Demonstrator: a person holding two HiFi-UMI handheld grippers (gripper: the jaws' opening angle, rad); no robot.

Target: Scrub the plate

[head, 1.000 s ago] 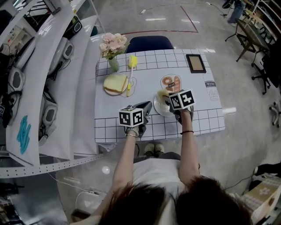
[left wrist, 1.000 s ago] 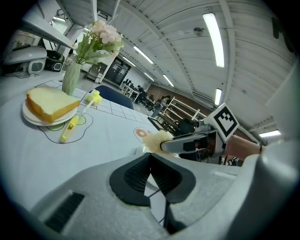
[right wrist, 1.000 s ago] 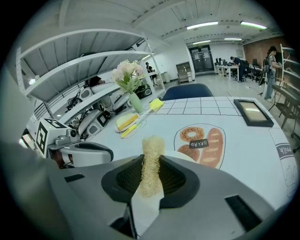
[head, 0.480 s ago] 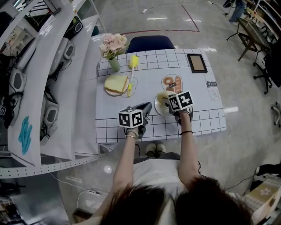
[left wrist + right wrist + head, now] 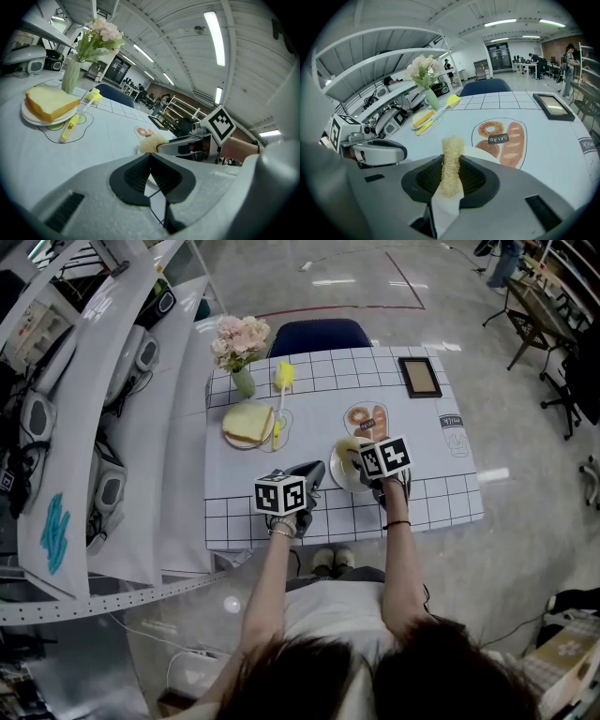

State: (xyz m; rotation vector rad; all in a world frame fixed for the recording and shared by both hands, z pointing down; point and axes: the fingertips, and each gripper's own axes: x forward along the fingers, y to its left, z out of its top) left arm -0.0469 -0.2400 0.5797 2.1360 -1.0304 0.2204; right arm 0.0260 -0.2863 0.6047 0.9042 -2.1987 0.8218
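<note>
The plate (image 5: 340, 474), round, white and glossy, sits near the front edge of the table (image 5: 319, 432), on the right of my left gripper and partly under my right one. My right gripper (image 5: 451, 177) is clamped on a loofah (image 5: 451, 159), a coarse, straw-coloured fibrous pad that stands upright between the black ribbed pads (image 5: 476, 178), with a strip of white backing showing below it. In the head view the loofah hangs over the plate's far left rim; I cannot tell whether it touches the surface. My left gripper (image 5: 150, 171) lies low just beside the plate's left edge, its jaws together at the tips with nothing between them, only a sliver of the tablecloth showing through the gap lower down. Both grippers have grey moulded bodies and each carries a cube with black-and-white square markers.

The tablecloth is smooth and white, with a black grid border and line drawings printed on it. One drawing (image 5: 504, 138), of a doughnut and loaves labelled "bread", lies just beyond the plate. Farther left, a thick slice of pale yellow bread (image 5: 248, 419) rests on a saucer (image 5: 28, 117), and a yellow plastic brush (image 5: 278, 395) with a slim handle lies just beside it. At the far left corner stands a pale green vase (image 5: 243, 380) of pink flowers. A dark-framed picture (image 5: 418, 376) lies flat at the far right. A blue chair (image 5: 319, 334) is pushed in at the table's far side.
</note>
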